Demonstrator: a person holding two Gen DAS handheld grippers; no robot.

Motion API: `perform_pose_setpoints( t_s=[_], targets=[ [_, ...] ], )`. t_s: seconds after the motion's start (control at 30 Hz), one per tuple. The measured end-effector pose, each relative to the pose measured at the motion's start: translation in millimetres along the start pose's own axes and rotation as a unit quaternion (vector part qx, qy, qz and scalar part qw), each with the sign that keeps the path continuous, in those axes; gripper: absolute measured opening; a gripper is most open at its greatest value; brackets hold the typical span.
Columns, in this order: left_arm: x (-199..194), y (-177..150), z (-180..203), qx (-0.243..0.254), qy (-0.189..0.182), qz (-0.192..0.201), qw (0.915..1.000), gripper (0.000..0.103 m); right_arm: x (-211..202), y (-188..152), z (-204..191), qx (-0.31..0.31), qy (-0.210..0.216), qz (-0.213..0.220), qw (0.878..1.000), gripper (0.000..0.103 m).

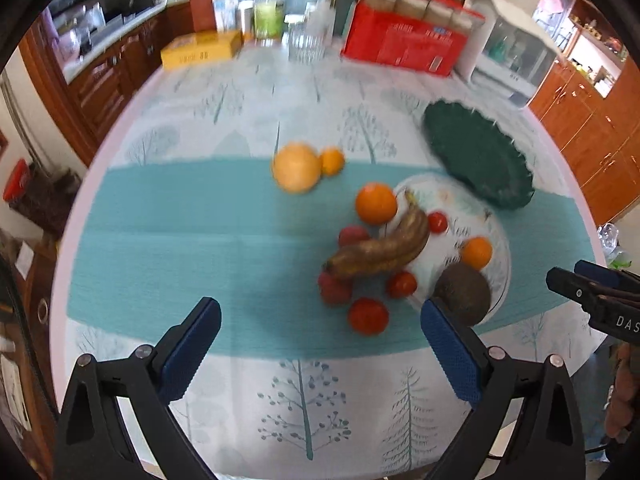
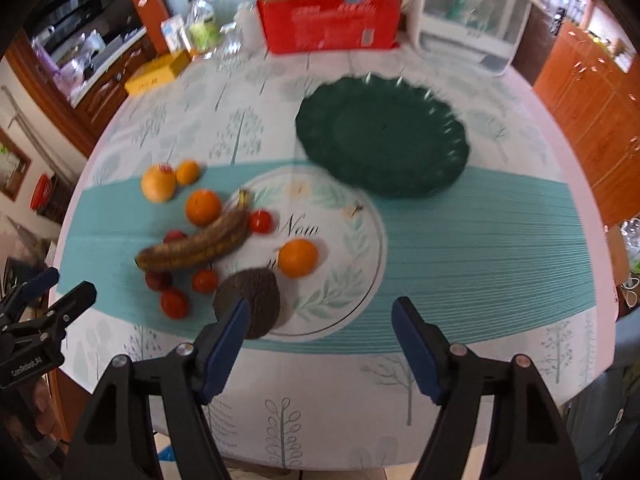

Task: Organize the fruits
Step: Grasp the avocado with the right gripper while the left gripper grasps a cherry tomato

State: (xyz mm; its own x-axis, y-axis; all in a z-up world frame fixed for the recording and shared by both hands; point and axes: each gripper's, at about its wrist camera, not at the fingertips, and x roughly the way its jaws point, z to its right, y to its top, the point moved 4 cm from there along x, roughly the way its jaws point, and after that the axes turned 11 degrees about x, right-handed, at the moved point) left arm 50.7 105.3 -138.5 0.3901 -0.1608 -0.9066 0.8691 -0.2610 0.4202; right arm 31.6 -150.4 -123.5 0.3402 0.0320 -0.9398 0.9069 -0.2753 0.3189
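round bench [image 2: 500, 240] under a tree-print cloth with a teal band across its middle. left tool [image 1: 320, 320] hangs above the near edge, jaws wide, nothing between them. right tool [image 2: 320, 316] likewise above the near edge, jaws apart and bare; its left pad overlaps the avocado in its own view, contact cannot be told. fruits cluster on the teal band, left of the bench's centre. banana [image 2: 196, 246], brown and spotted, lies flat with its long axis running from the near-left up toward the far-right, stem end at the far-right resting on the rim of the white printed plate [image 2: 344, 264], blunt end out on the cloth. dark avocado [image 2: 256, 300] sits on the plate's near-left rim. one orange [image 2: 298, 258] on the plate, near its middle; another orange [image 2: 203, 207] just off the plate beside the banana's stem. small red fruits [image 2: 174, 303] scattered round the banana, some on the cloth, one on the plate. pale grapefruit [image 2: 159, 184] and a small orange touching it, toward the left edge. dark green scalloped plate [image 2: 384, 140] toward the far edge, its rim overlapping the white plate. red carton [image 2: 328, 28] at the far edge.
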Motion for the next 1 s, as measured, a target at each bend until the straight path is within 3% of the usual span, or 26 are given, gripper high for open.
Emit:
perform_pose_setpoints(
  t_s=[0.37,0.77,0.93,1.0],
  targets=[
    [47,-17,8,-0.027,-0.013,-0.051,0.9982,0.095,43,-8,-24,-0.017,0.044,-0.057,0.997,0.074],
    [62,-18,11,-0.041,-0.002,-0.063,0.9972,0.09,84,-9,-42,-0.004,0.084,-0.117,0.99,0.074],
    [69,-21,10,-0.056,-0.015,-0.068,0.996,0.08,94,-15,-49,-0.009,0.105,-0.139,0.985,0.073],
    [71,-22,9,-0.062,-0.015,-0.067,0.9957,0.076,97,-17,-52,-0.019,0.115,-0.146,0.983,0.064]
  ],
)
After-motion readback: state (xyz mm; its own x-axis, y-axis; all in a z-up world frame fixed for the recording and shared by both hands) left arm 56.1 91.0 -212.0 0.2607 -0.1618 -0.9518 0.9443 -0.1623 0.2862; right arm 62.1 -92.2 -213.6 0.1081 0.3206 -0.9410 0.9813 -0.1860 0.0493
